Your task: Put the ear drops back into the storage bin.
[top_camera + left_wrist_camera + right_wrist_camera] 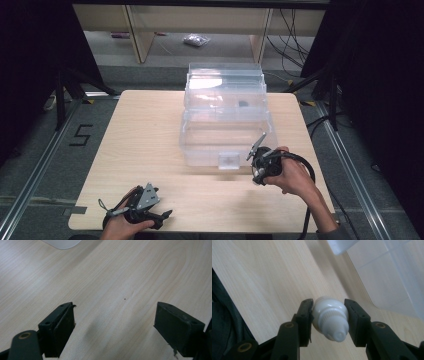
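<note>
Jaws first. High view: one clear plastic box [226, 120] mid-table, lid up; right gripper [262, 165] just off the box's near right corner, left gripper [150, 206] well apart from the box at the table's [145, 140] near edge. Two grippers, one box.
Left gripper view: jaws spread wide, nothing between, bare wood below.
Right gripper view: both pads clamp one white bottle [329, 318], cap toward camera, held above the table beside the box wall [392, 272].
</note>
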`<state>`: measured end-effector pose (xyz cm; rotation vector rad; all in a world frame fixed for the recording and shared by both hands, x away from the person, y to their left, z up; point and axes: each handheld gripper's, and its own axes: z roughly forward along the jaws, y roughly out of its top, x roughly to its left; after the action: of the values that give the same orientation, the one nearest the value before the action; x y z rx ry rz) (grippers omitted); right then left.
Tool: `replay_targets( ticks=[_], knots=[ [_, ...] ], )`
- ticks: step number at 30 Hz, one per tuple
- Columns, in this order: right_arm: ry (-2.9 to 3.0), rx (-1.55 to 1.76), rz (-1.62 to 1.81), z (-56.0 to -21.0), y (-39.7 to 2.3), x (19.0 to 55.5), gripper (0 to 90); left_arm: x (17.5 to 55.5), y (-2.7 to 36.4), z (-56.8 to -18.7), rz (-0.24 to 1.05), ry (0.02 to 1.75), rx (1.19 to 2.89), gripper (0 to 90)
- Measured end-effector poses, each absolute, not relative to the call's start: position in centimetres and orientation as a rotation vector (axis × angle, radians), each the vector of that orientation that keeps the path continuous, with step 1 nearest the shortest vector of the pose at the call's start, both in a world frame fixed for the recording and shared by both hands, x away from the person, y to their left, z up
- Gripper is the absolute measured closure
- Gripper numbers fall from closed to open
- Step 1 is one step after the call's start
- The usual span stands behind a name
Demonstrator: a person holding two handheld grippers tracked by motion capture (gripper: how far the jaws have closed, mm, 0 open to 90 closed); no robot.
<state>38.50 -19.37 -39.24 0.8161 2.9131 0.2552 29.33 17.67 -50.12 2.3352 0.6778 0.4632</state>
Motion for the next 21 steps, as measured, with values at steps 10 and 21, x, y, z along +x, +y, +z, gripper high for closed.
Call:
replay_targets(
  ticks=[10, 21],
  knots=[
    [2.941, 0.767, 0.273, -37.6, -19.8, 39.5, 60.1, 29.3, 17.5, -50.3, 0.468, 0.703, 2.302, 16.0],
    [2.915, 0.753, 0.331, -35.2, -20.1, 40.1, 60.1, 29.3, 17.5, -50.4, 0.465, 0.712, 2.3, 16.0]
  ],
)
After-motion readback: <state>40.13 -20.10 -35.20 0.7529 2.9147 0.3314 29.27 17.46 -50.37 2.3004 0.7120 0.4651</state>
